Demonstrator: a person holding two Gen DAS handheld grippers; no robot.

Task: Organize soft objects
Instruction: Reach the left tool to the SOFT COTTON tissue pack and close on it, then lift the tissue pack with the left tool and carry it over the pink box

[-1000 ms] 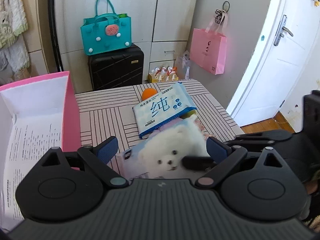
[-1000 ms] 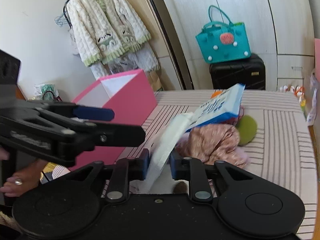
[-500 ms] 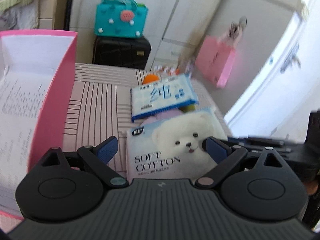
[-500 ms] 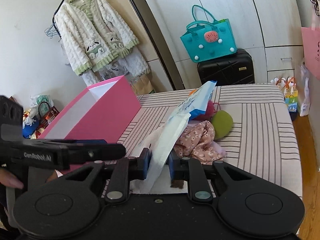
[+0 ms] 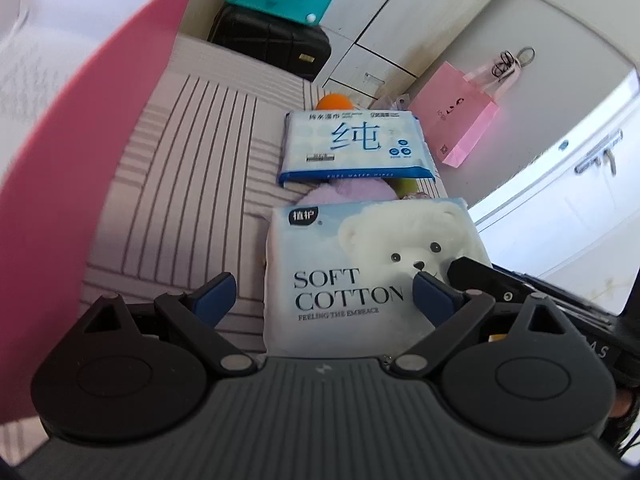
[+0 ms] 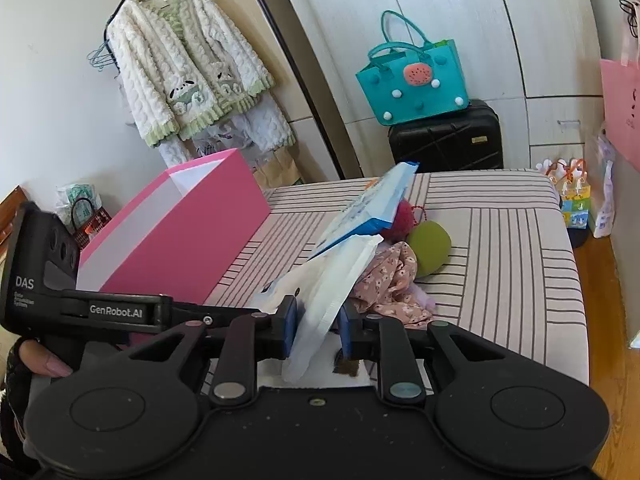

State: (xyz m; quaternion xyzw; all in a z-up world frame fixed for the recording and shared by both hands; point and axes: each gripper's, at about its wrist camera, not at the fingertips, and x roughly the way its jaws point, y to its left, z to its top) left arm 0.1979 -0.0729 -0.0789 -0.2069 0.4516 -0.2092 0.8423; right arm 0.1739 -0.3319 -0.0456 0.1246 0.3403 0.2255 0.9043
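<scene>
Glossy flat tissue pack (image 6: 336,280), striped tabletop (image 6: 500,248)

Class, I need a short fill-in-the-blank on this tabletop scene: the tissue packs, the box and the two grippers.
1. The right gripper is shut on the ______ edge of the bear-print tissue pack.
2. The words printed on that pack read SOFT ______.
3. The open box beside the striped table is coloured ______.
4. The left gripper stands ______, its fingers either side of the pack without pressing it.

Missing words: near; COTTON; pink; open
</scene>
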